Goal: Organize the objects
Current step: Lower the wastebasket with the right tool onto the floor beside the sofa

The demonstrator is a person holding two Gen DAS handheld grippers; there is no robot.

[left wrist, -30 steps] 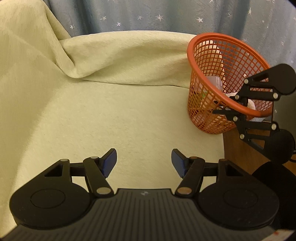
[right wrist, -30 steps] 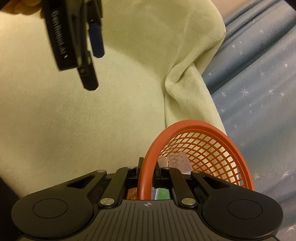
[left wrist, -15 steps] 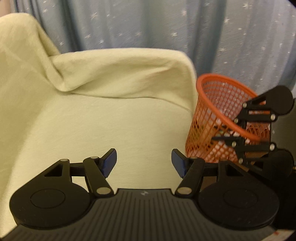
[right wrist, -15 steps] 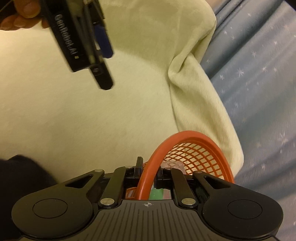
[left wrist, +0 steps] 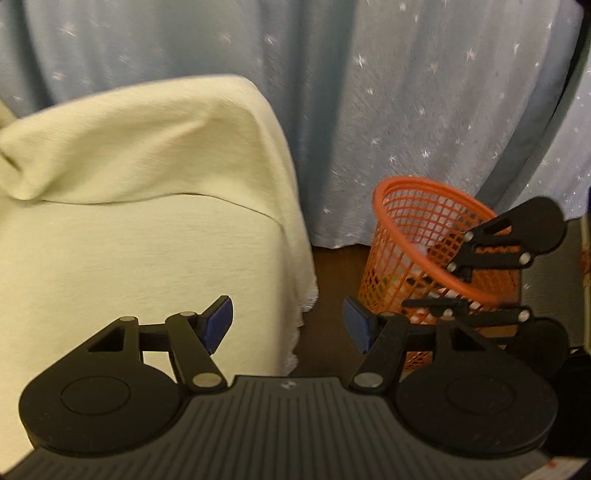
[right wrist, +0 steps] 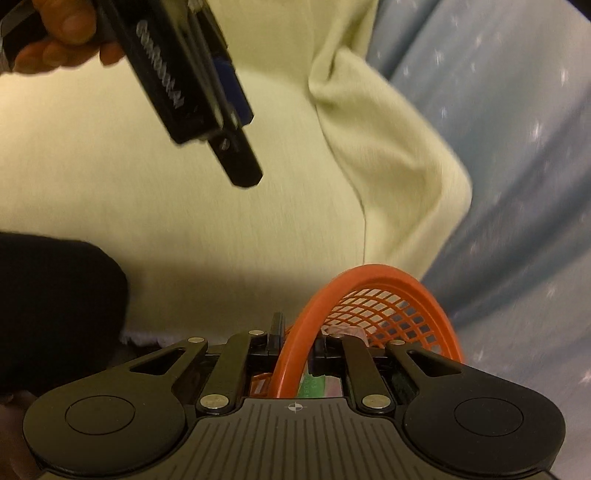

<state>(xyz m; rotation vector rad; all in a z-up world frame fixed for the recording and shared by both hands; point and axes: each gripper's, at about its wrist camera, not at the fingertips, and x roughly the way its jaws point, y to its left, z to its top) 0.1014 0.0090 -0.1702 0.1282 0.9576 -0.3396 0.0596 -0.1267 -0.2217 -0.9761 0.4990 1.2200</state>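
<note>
Right gripper point(right wrist: 295, 343): fingers clenched on the near rim of the basket point(right wrist: 373, 302), one finger outside the mesh, one inside. Same grip as a second ago. From the left view the right gripper point(left wrist: 460, 288) sits on the rim's right side, and the basket point(left wrist: 417, 229) hangs tilted, mouth leaning toward the left camera.

Left gripper point(left wrist: 288, 321): fingers released, blue pads point(left wrist: 218, 325) apart, nothing between them. Gap looks unchanged across all three left frames. From the right view the left gripper point(right wrist: 236, 110) hangs at upper left with a hand point(right wrist: 62, 33) around its grip; it looks bigger and nearer than a second ago.

What differs:
- A second ago the basket stood at the right edge of the cloth point(left wrist: 140, 229), beside a brown surface. Now it is past the cloth's edge, off to the right, with the curtain point(left wrist: 369, 92) directly behind it. I can't tell if its base touches anything.
- The cloth's hanging right edge is now in the left view; earlier the cloth filled most of that frame.
- Dark brown floor point(left wrist: 325, 280) shows between the cloth's edge and the basket.
- The curtain takes up far more of both views than before.
- Both now frames are motion-blurred.

Basket contents: something green and something clear or whitish, too blurred to name.
</note>
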